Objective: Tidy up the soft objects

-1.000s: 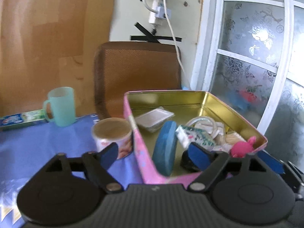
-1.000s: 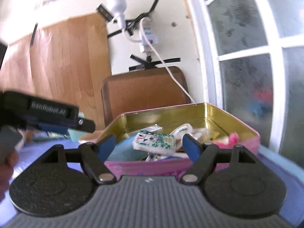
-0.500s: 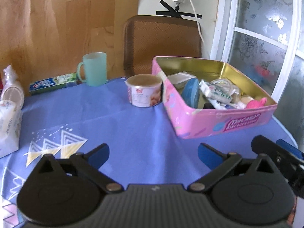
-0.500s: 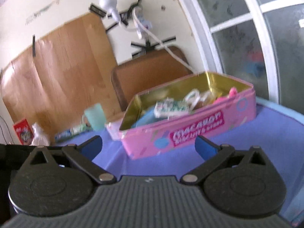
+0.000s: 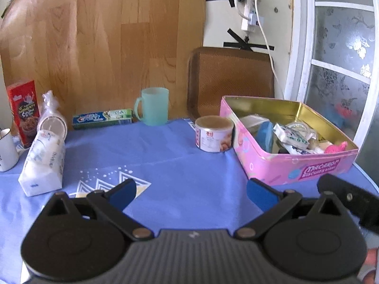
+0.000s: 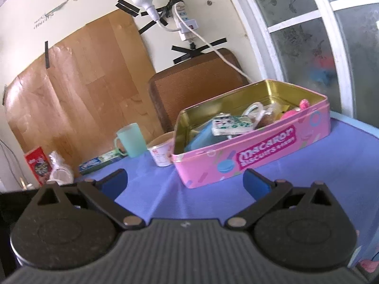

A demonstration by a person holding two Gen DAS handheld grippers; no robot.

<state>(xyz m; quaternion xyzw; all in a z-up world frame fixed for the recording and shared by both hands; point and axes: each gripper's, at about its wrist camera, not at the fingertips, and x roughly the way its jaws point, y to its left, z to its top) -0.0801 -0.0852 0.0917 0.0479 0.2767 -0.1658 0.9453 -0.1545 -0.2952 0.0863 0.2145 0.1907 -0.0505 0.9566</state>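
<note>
A pink biscuit tin [image 5: 296, 165] stands open at the right of the blue tablecloth, also in the right wrist view [image 6: 260, 156]. It holds a blue sponge [image 5: 264, 133], a white patterned packet [image 5: 292, 136], a pink soft toy [image 5: 336, 147] and other small items. A white soft pack [image 5: 43, 163] lies at the left. My left gripper [image 5: 191, 192] is open and empty, low over the cloth, well short of the tin. My right gripper [image 6: 185, 181] is open and empty in front of the tin.
A small can [image 5: 214, 133] touches the tin's left side. A mint mug [image 5: 152, 106], a toothpaste box [image 5: 101, 118], a red carton [image 5: 23, 111], stacked cups in plastic [image 5: 51, 118] and a white enamel mug [image 5: 6, 149] line the back and left. A brown chair back [image 5: 231, 80] stands behind.
Both grippers have pulled back from over the tin, toward me. The patterned packet lies in the tin. Both stay open.
</note>
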